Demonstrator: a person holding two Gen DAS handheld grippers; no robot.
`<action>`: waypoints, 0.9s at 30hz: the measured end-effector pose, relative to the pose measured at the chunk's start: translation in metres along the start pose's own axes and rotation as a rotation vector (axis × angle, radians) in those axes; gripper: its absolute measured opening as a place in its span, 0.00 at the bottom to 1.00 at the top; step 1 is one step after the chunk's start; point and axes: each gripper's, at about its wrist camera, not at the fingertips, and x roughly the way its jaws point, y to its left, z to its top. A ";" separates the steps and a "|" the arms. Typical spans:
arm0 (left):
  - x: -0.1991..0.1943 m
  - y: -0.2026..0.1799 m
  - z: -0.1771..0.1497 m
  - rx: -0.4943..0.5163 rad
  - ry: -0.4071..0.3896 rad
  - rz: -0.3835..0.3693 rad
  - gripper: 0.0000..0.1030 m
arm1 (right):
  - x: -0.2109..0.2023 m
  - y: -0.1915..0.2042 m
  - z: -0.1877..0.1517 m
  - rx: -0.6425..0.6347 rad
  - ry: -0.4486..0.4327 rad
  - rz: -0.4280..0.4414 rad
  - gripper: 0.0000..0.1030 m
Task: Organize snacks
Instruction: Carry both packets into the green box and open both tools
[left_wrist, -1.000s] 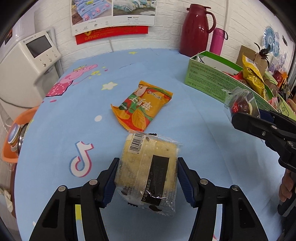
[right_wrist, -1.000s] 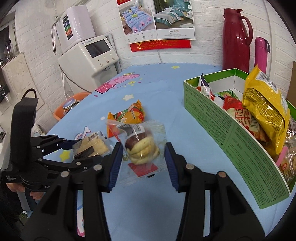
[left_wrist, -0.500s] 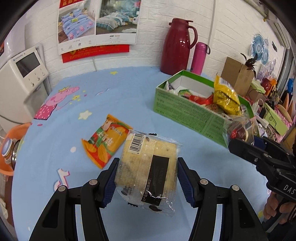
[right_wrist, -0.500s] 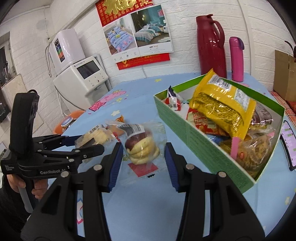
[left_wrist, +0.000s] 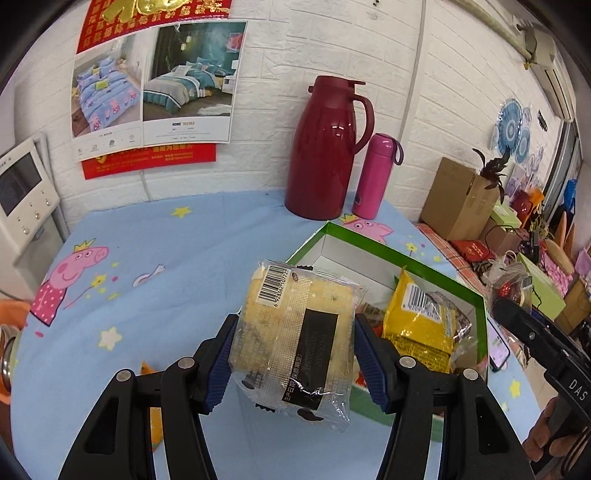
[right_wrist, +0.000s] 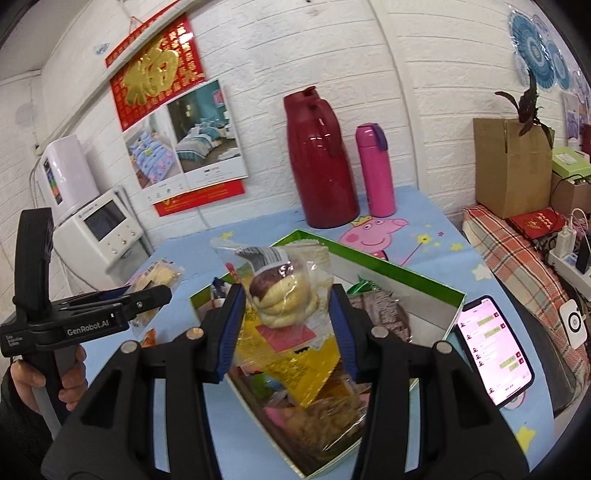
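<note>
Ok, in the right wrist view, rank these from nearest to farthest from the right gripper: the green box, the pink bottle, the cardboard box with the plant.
1. Green box: directly below and ahead of the right gripper.
2. Pink bottle: beyond the box, near the wall beside the red jug.
3. Cardboard box: off the table, far right.

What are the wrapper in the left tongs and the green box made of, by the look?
Cake wrapper: clear, glossy plastic film; it crinkles, glints, and shows the cake through. Green box: likely printed cardboard; thin, stiff, straight walls, white inside.
</note>
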 end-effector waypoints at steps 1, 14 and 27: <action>0.008 -0.001 0.002 -0.006 0.011 -0.010 0.59 | 0.005 -0.006 0.001 0.013 0.009 -0.002 0.47; 0.081 -0.020 0.004 0.045 0.082 0.024 0.60 | 0.089 0.000 -0.005 -0.104 0.220 -0.031 0.47; 0.082 -0.012 0.018 0.047 0.021 0.045 0.94 | 0.086 -0.015 0.017 -0.039 0.191 -0.053 0.96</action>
